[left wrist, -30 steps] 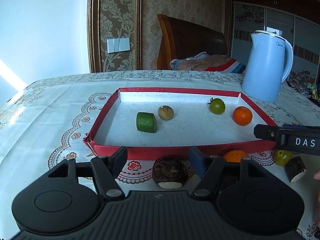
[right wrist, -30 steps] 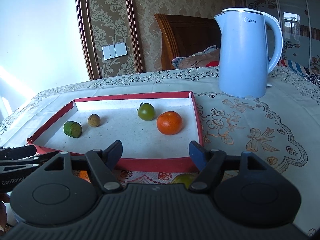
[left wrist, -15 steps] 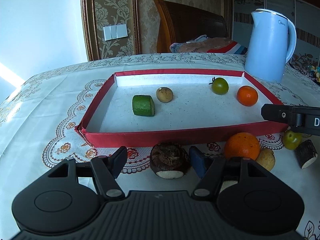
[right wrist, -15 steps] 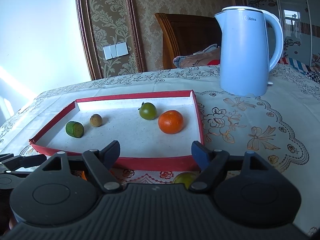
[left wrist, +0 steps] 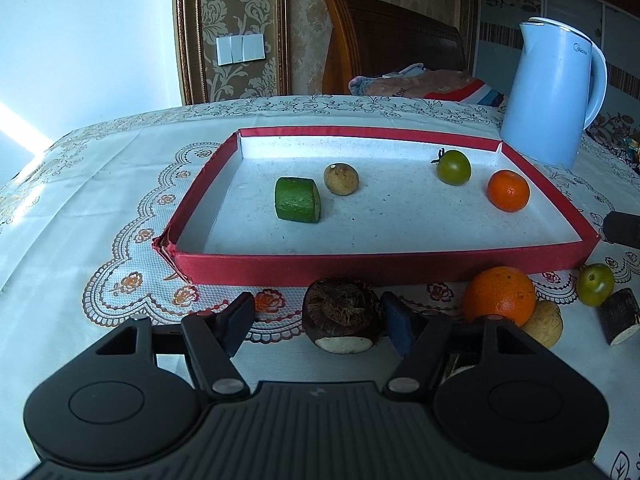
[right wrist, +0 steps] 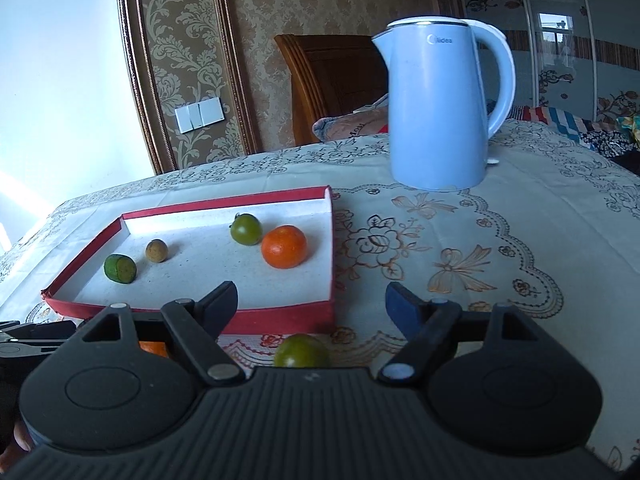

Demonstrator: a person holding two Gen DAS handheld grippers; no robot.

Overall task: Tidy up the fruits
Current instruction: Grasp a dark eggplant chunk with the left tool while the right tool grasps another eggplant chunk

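A red-walled tray holds a cut green cucumber piece, a small brown fruit, a green tomato and an orange. In front of the tray lie a brown taro piece, a bigger orange, a pale round fruit, a green fruit and a dark cut piece. My left gripper is open, its jaws either side of the taro piece. My right gripper is open, above the green fruit.
A light blue kettle stands behind the tray's right corner on the embroidered tablecloth. A wooden chair stands behind the table. The right gripper's body shows at the left wrist view's right edge.
The left gripper has risen and tilted down, so the tray and the front fruits show more fully. The right gripper has shifted right and away from the left one. Both stay open.
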